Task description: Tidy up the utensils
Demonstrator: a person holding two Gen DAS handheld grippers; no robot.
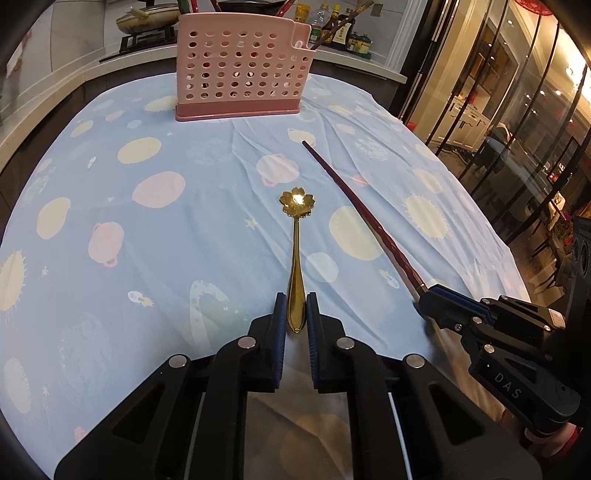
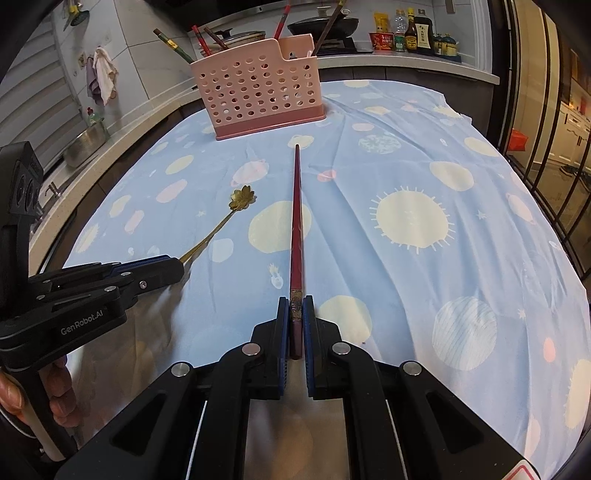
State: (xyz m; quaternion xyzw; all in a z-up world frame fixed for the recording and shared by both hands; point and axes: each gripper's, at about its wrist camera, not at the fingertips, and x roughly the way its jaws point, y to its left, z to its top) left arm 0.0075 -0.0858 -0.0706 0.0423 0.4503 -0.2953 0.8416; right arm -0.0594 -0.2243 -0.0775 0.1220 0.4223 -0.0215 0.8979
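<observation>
A gold spoon (image 1: 295, 258) with a flower-shaped bowl lies on the blue cloth, its handle end clamped between the blue pads of my left gripper (image 1: 296, 297). From the right wrist view the same spoon (image 2: 221, 225) runs out of the left gripper (image 2: 179, 263). A dark red chopstick (image 2: 296, 221) points toward the pink holder; my right gripper (image 2: 296, 301) is shut on its thick end. In the left wrist view the chopstick (image 1: 362, 214) slants out of the right gripper (image 1: 424, 293). The pink perforated utensil holder (image 1: 240, 66) stands at the far side, holding several chopsticks (image 2: 207, 40).
The table wears a blue cloth (image 2: 406, 155) printed with suns and planets. Behind it a kitchen counter carries sauce bottles (image 2: 413, 33) and a pan (image 2: 325, 22). Glass doors (image 1: 517, 110) stand on the right. A hand (image 2: 62, 398) grips the left tool's handle.
</observation>
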